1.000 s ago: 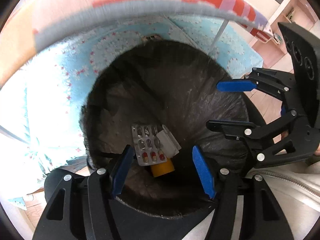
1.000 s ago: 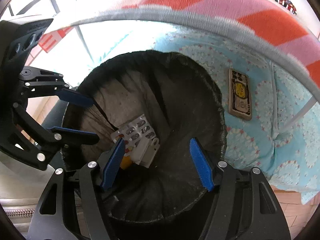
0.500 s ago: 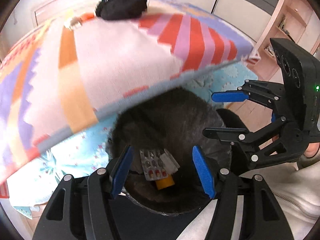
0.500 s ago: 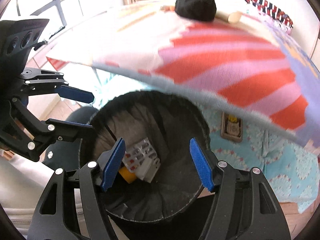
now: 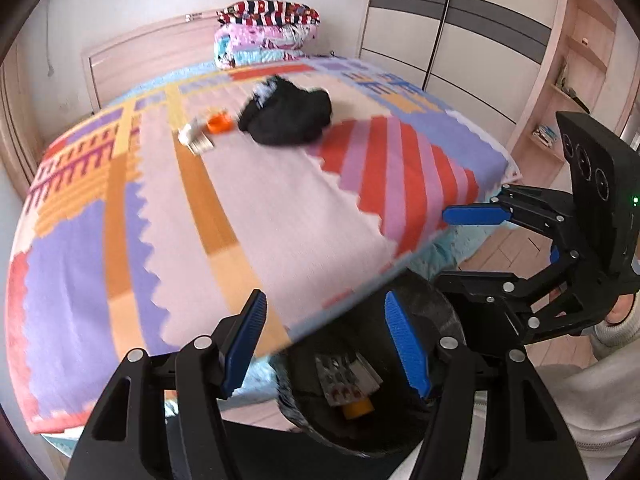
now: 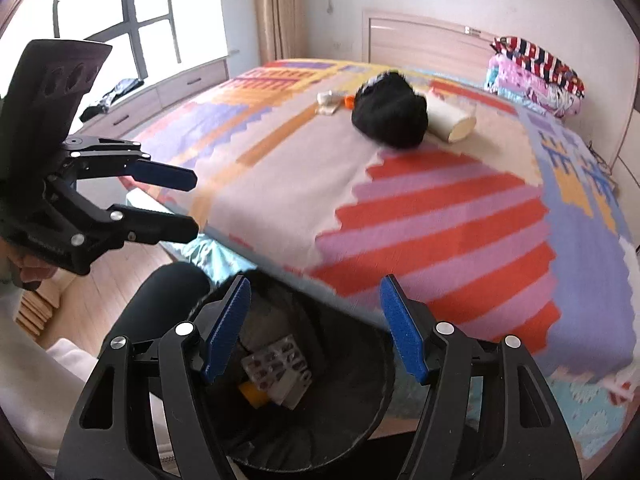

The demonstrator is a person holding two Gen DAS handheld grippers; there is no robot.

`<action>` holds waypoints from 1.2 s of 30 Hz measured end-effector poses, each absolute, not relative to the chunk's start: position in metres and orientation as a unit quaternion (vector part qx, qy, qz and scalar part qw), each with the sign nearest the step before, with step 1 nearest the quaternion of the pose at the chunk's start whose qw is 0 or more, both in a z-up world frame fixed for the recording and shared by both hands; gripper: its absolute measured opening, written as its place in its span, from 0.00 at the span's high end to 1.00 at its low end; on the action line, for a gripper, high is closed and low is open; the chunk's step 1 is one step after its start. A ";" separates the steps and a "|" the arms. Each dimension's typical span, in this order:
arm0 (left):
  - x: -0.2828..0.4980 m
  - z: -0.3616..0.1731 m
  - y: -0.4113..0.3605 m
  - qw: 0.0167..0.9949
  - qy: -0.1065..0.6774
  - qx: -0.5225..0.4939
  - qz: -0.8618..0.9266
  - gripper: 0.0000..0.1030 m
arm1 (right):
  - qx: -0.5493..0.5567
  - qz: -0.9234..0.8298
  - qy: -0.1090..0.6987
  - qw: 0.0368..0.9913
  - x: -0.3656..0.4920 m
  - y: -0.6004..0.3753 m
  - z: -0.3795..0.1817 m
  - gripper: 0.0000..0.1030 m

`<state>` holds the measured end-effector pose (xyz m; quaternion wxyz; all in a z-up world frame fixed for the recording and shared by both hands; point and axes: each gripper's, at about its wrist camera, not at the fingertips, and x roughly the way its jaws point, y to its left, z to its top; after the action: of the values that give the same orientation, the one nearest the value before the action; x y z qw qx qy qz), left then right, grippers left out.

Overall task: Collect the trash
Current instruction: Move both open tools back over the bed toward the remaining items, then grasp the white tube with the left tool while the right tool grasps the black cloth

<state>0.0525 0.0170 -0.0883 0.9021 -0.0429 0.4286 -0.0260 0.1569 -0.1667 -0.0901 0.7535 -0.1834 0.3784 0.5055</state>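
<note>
A black-lined trash bin stands at the foot of the bed. It holds a pill blister pack, a white piece and a yellow item. My left gripper is open and empty above the bin; it also shows in the right wrist view. My right gripper is open and empty; it shows in the left wrist view. On the bed lie an orange item, small white trash and a cream cup.
The bed has a striped, many-coloured cover. A black cloth heap lies on it. Folded blankets sit at the headboard. A wardrobe stands to the right, a window to the left.
Both grippers have risen and tilted up from the bin's inside. The bed top and the things on it have come into view. Both stay open.
</note>
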 end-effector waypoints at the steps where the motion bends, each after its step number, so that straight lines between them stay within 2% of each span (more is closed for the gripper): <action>1: 0.055 -0.085 0.019 0.904 0.425 -0.040 -0.023 0.42 | -0.183 0.506 0.376 0.755 0.159 -0.167 -0.088 0.35; 20: 0.098 -0.055 0.080 0.922 0.386 -0.039 0.005 0.42 | -0.173 0.515 0.331 0.772 0.205 -0.132 -0.055 0.35; 26: 0.117 -0.053 0.099 0.923 0.382 -0.043 0.014 0.42 | -0.172 0.514 0.327 0.774 0.220 -0.117 -0.051 0.32; 28: 0.125 -0.054 0.107 0.923 0.382 -0.047 0.018 0.42 | -0.171 0.513 0.326 0.775 0.225 -0.112 -0.051 0.28; 32: 0.138 -0.058 0.121 0.922 0.384 -0.054 0.023 0.45 | -0.174 0.512 0.327 0.775 0.235 -0.100 -0.052 0.28; 34: 0.145 -0.060 0.127 0.921 0.385 -0.057 0.024 0.50 | -0.175 0.511 0.328 0.775 0.239 -0.095 -0.053 0.28; 36: 0.152 -0.062 0.133 0.920 0.386 -0.060 0.027 0.51 | -0.175 0.509 0.329 0.776 0.245 -0.089 -0.055 0.27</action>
<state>0.1519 0.1335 -0.0622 0.9201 -0.0596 0.3863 0.0265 0.2453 -0.0893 -0.0549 0.7757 -0.1752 0.3288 0.5094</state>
